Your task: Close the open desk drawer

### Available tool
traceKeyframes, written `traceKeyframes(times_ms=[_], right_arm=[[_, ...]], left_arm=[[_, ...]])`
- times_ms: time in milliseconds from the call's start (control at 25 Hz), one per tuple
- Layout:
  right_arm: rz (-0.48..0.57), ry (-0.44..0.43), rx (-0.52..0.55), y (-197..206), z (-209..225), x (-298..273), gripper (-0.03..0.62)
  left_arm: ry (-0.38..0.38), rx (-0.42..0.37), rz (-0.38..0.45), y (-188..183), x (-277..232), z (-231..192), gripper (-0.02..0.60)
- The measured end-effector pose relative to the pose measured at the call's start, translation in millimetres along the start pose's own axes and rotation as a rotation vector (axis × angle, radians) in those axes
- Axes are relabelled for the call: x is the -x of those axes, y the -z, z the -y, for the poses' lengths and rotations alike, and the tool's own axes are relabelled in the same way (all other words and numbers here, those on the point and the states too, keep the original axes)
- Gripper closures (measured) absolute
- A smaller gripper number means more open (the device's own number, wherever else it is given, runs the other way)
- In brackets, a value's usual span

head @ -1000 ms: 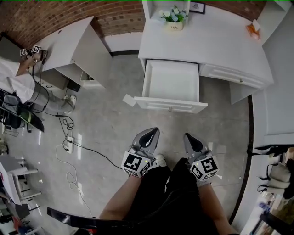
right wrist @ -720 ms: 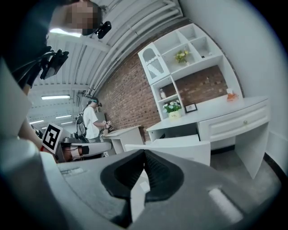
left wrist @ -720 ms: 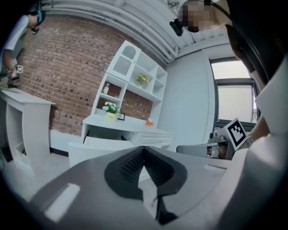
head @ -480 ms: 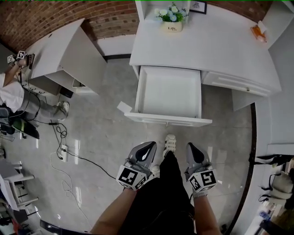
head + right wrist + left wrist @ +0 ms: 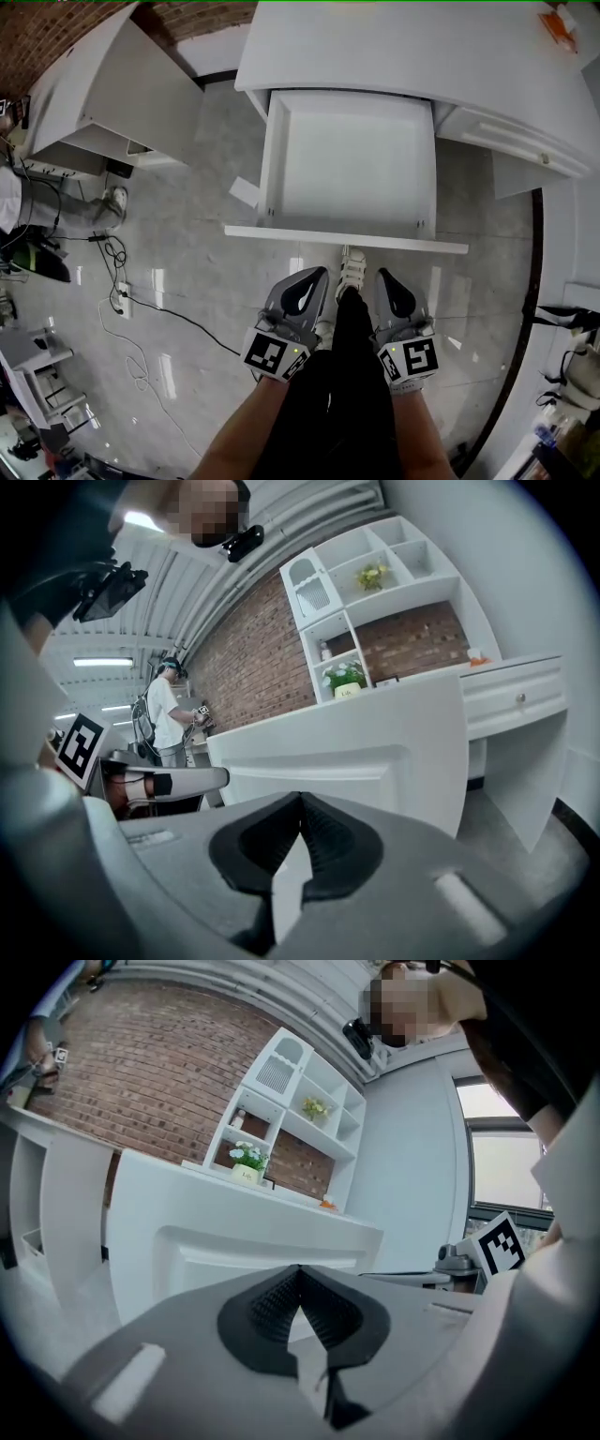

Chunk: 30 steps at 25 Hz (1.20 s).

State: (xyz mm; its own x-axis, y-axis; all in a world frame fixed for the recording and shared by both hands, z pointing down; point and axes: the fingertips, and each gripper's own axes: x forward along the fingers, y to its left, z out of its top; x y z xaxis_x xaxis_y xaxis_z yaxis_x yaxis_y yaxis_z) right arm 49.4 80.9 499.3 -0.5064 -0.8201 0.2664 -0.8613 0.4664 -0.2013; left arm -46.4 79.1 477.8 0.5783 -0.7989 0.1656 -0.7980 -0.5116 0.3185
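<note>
Looking down on the drawer (image 5: 345, 238), pulled far out from under the desk (image 5: 394, 47) and bare white inside. Hanging open over the grey floor (image 5: 206, 244), front panel nearest the feet. Holding the left gripper (image 5: 317, 274) and right gripper (image 5: 384, 277) low and side by side, just short of that front panel, apart from it, tips pointed at it. Between them, a white shoe (image 5: 352, 272) and a dark trouser leg (image 5: 352, 375). Closed on both sides: fingers of the left pressed together at the tips with nothing between, the same on the right. Seen along the left one, the drawer's panelled front straight ahead, with shelves (image 5: 300, 1101) and a brick wall (image 5: 141, 1082) behind the desk. Seen along the right one, the same front, flowers (image 5: 343, 679) on the desk top, and a person (image 5: 169, 714) in a white shirt standing well off to the left. Out on the floor to the left, a black cable (image 5: 114, 253) near a second white desk (image 5: 112, 84). At the far right corner of the desk top, an orange thing (image 5: 562, 23), too small to tell
</note>
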Motion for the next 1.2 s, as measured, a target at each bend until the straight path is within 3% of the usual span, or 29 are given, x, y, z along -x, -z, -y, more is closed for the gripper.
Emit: traceKeyframes(times_ms=[280, 1200], right_arm=[[0.032, 0.066, -0.059, 6, 24, -19, 0.594], [0.039, 0.092, -0.139, -14, 47, -53, 0.592]], left_arm=[[-0.005, -0.010, -0.002, 14, -26, -20, 0.583], [-0.040, -0.002, 0.002, 1, -65, -43, 0.583]])
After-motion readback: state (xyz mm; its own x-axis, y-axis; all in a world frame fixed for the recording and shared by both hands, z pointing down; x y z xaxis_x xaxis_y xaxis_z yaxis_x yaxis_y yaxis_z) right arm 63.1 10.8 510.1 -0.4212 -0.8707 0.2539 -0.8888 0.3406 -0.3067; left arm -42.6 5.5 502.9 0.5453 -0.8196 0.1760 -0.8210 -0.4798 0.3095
